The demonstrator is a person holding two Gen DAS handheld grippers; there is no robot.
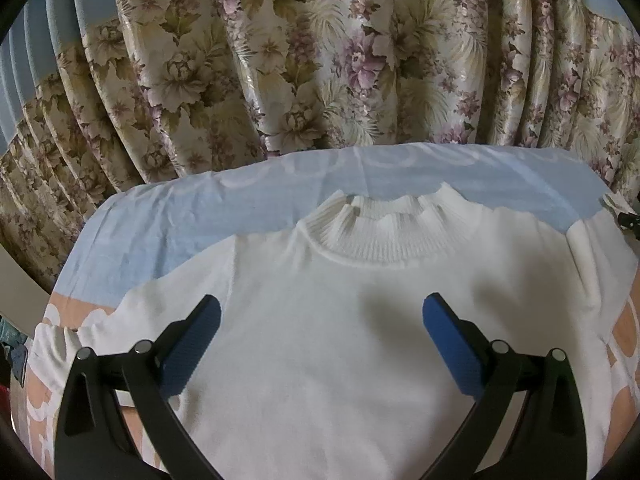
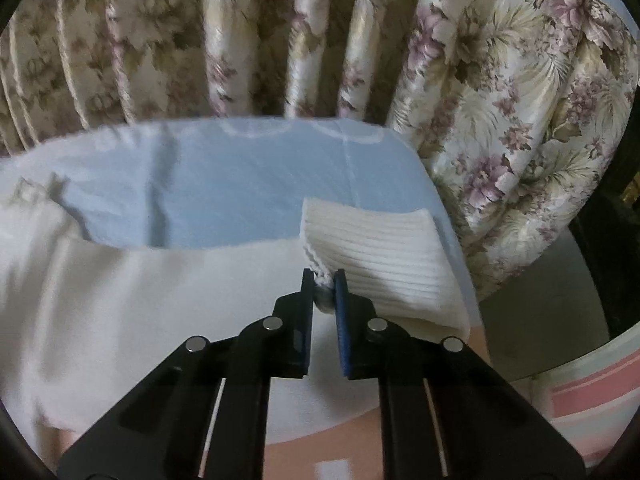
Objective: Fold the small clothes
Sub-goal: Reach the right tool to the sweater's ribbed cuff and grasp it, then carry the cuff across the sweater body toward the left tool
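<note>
One garment: white knit sweater (image 1: 320,320), spread flat, front up, on the bed cover (image 1: 168,216); ribbed collar (image 1: 380,228) toward the far edge by the curtain, body reaching to the near edge.
Sleeve: right sleeve runs out toward the cover's right edge; its ribbed cuff (image 2: 380,248) lies close to that edge, partly lifted.
Right gripper (image 2: 323,280): tongs together, clamped on the near corner of the cuff; a small pinch of knit shows between the blue pads.
Left gripper (image 1: 320,320): tongs wide apart, hanging over the chest of the sweater, nothing between them; contact with the cloth not clear.
Handling: judged light, soft, limp; will drape and stretch, not slip much on the pads. Ribbed parts thicker, give firmer purchase than the plain knit.
Where to hold: cuffs, shoulder seams, hem corners; a thin pinch of one layer may pull loose or drag only the top layer.
Surround: flowered curtain (image 1: 280,60) hangs behind the far edge; cover blue at the far side, peach toward the near.
</note>
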